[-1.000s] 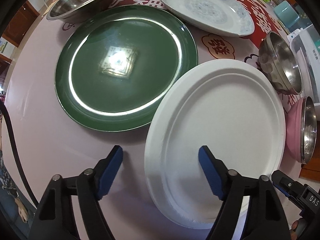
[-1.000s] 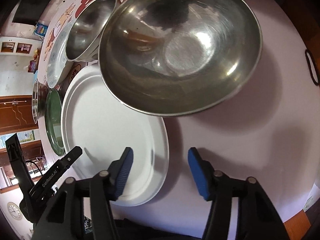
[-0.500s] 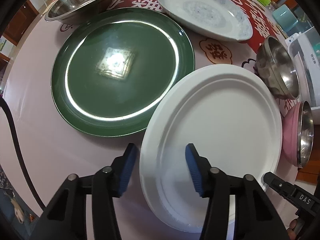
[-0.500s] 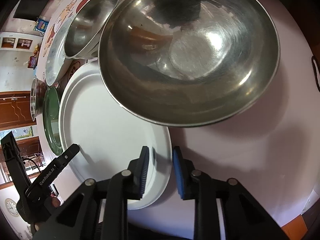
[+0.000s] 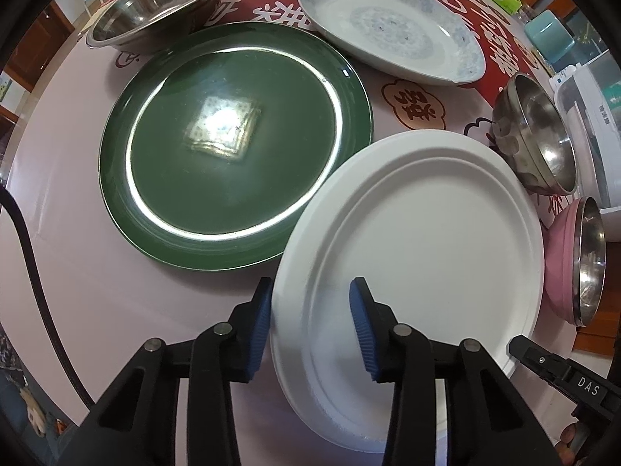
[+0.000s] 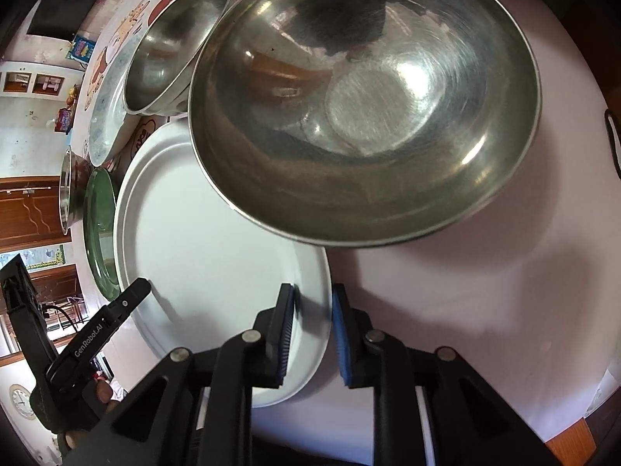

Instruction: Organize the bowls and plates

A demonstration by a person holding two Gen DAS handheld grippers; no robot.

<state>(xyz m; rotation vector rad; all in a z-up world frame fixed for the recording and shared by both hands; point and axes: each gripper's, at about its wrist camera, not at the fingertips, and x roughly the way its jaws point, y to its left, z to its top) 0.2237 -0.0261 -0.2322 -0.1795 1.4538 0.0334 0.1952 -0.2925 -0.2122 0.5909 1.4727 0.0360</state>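
Step in hand: gripping white plate (image 5: 427, 233), flat on desk (image 5: 58, 194) beside green plate (image 5: 233, 143). Left gripper (image 5: 310, 322) straddles near rim, jaws part open, not yet clamped. Right gripper (image 6: 312, 334) narrow on opposite rim, apparently pinching it, just below steel bowl (image 6: 365, 97). Next, probably: close left, lift level, stack on green plate.

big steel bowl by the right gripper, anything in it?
Empty. The big steel bowl shows bare scuffed metal and reflections down to its flat base in the right wrist view; nothing lies inside.
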